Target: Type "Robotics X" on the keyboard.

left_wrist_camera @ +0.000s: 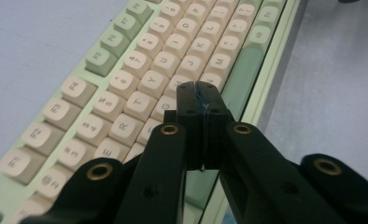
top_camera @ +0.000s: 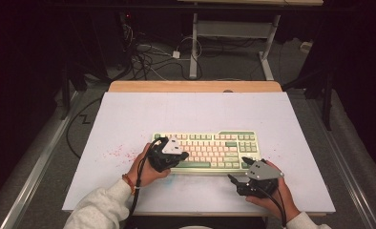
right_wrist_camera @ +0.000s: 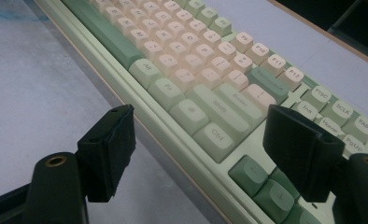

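One keyboard (top_camera: 210,151) lies flat on the white desk (top_camera: 129,119), a little toward the near edge, its long axis running left to right across the desk and its spacebar row facing the person. It is pale green with cream keys and darker green ones at the ends and along the bottom row.

Two grippers are at work, one in each hand. The left gripper (top_camera: 182,155) sits over the keyboard's left half, clenched tight with nothing between the jaws; in the left gripper view its tip (left_wrist_camera: 201,91) hovers just above the letter keys near G and the spacebar. The right gripper (top_camera: 237,171) is released, jaws spread wide, just beside the keyboard's near right corner by the arrow keys.

The left hand (top_camera: 145,169) covers the keyboard's near left corner. Faint red specks (top_camera: 114,152) mark the desk to the left; what they are I cannot tell
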A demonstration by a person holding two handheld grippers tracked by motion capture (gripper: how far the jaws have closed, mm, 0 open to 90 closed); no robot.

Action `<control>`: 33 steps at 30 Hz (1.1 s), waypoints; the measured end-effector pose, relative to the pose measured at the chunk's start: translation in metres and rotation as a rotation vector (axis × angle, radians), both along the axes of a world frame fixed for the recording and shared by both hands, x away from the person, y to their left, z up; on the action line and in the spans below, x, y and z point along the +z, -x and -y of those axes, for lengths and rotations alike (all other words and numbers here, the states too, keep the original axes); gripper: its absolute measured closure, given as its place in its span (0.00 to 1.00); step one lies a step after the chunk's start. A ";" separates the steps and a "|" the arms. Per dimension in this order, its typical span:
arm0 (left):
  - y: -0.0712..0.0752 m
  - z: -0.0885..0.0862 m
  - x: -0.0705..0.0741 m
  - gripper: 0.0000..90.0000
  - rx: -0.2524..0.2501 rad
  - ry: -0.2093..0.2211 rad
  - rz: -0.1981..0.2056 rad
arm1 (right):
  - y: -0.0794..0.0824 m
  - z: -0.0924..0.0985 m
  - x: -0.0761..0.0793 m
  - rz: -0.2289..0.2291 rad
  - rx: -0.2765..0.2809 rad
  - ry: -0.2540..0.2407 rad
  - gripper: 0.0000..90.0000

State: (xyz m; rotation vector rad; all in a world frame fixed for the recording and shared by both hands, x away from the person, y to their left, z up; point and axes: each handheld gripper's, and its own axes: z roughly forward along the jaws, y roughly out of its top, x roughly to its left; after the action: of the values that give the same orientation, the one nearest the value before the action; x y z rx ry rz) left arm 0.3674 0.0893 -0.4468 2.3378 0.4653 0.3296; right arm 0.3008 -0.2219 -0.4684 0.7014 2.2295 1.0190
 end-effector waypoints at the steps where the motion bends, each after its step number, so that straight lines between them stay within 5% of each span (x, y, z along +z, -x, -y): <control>1: -0.001 0.003 -0.001 0.97 0.000 -0.006 0.002 | 0.000 0.000 0.000 0.001 -0.001 0.002 0.29; 21: -0.008 0.026 -0.011 0.98 -0.019 -0.084 0.000 | 0.000 -0.002 -0.001 -0.008 0.004 0.031 0.29; 33: 0.000 0.007 0.004 0.85 -0.002 -0.021 0.072 | 0.000 -0.001 0.002 0.000 0.001 0.017 0.30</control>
State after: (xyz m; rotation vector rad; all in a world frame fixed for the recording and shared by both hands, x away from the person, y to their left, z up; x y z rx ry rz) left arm 0.3671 0.0819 -0.4430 2.3378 0.4262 0.4175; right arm 0.3004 -0.2212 -0.4668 0.6932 2.2361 0.9998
